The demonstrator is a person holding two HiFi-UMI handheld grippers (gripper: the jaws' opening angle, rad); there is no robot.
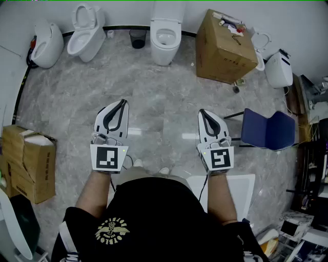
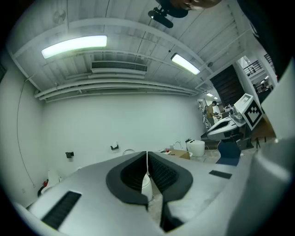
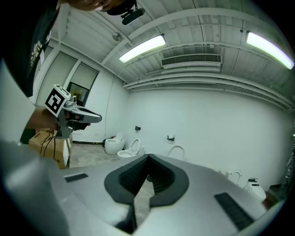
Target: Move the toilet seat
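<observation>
Marble floor (image 1: 154,97) runs to the far wall (image 1: 128,10), where the middle toilet seat (image 1: 165,37) sits well ahead, abt midway btw our left gripper (image 1: 122,103) & right gripper (image 1: 202,112), both pressed shut, empty.

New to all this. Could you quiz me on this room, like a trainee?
1. True or false: the white left gripper and white right gripper are both shut and empty.
2. Which stands right of the right gripper in the head view? A blue fabric chair; B red stool; C green bucket.
3. Fill in: the big brown cardboard box stands ____ of the top-centre white ceramic toilet.
Key: 1 true; 2 A; 3 right.
</observation>
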